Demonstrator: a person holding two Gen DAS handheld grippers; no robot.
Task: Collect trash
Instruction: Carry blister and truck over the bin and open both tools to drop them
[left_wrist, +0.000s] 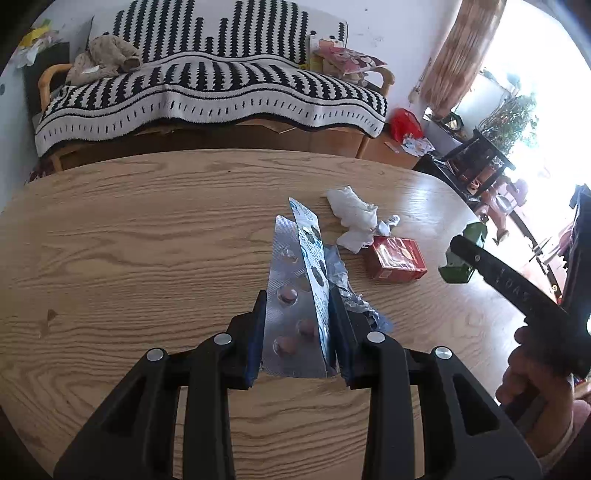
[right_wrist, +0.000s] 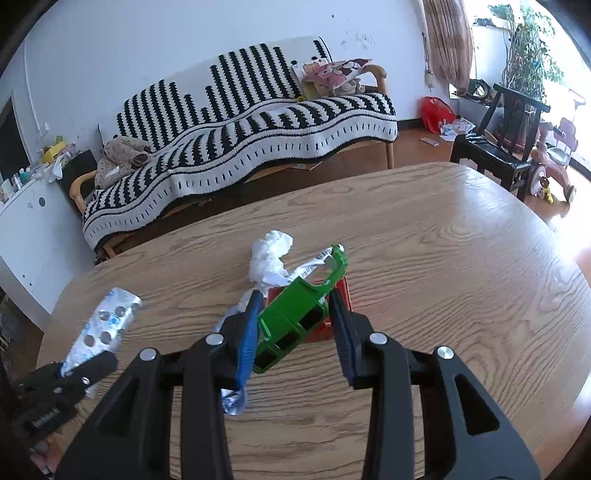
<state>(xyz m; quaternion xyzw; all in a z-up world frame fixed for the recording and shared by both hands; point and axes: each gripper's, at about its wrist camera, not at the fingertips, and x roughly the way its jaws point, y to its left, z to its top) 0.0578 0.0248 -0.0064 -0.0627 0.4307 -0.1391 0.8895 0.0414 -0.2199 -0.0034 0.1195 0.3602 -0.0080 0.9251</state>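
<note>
My left gripper (left_wrist: 297, 306) is shut on two silver pill blister packs (left_wrist: 291, 291), held above the wooden table (left_wrist: 129, 240); they also show in the right wrist view (right_wrist: 105, 328). My right gripper (right_wrist: 293, 306) is shut on a green plastic piece (right_wrist: 295, 321), held over a red box (right_wrist: 341, 295). The green piece also shows in the left wrist view (left_wrist: 461, 258). A crumpled white tissue (left_wrist: 354, 218) (right_wrist: 271, 258), the red box (left_wrist: 397, 258) and a crumpled foil wrapper (left_wrist: 341, 280) (right_wrist: 232, 400) lie on the table.
A sofa with a black-and-white striped blanket (left_wrist: 207, 88) stands beyond the table's far edge. A dark wooden chair (right_wrist: 498, 147) and a red bag (right_wrist: 436, 112) are on the floor at the right.
</note>
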